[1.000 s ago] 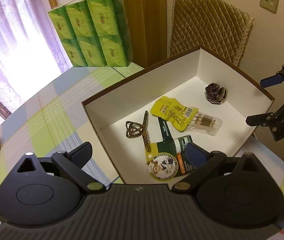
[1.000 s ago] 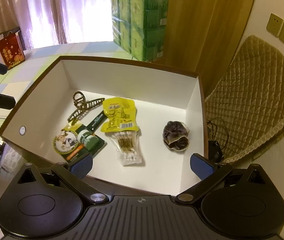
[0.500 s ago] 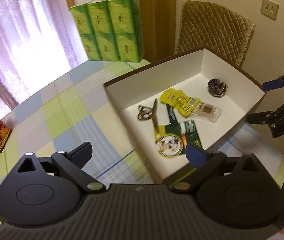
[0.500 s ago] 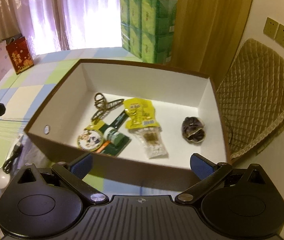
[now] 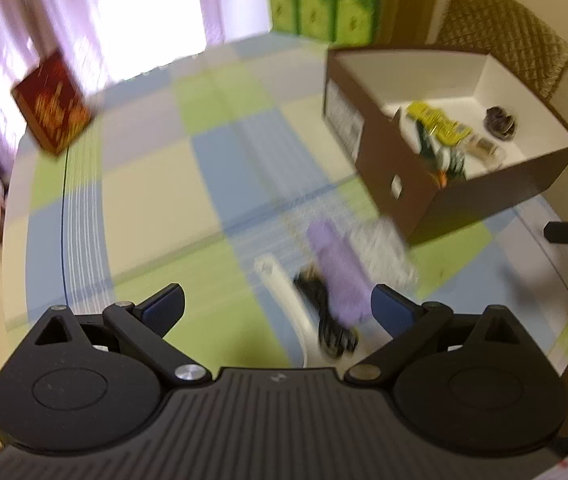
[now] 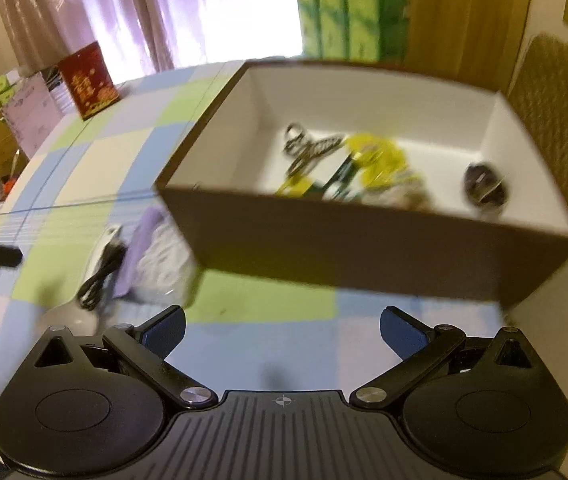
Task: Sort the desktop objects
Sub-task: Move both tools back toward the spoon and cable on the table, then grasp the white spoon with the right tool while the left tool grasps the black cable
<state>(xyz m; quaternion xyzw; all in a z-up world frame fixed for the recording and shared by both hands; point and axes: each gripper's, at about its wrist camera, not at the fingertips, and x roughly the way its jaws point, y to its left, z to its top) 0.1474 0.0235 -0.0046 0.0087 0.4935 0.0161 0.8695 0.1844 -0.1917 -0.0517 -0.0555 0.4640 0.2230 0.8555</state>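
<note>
Both the left gripper point(image 5: 278, 308) and right gripper point(image 6: 282, 326) hung spread and empty. The left should descend squarely over the purple pouch point(image 5: 337, 276) beside the box's point(image 5: 379, 168) near corner.

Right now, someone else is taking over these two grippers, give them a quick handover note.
Left gripper: open, empty, above the loose pile.
Right gripper: open, empty, in front of the box.
Done: hair clip, yellow packet and dark scrunchie lie in the box.
Left: purple item, black cable, white spoon and clear bag on the table beside the box.
</note>
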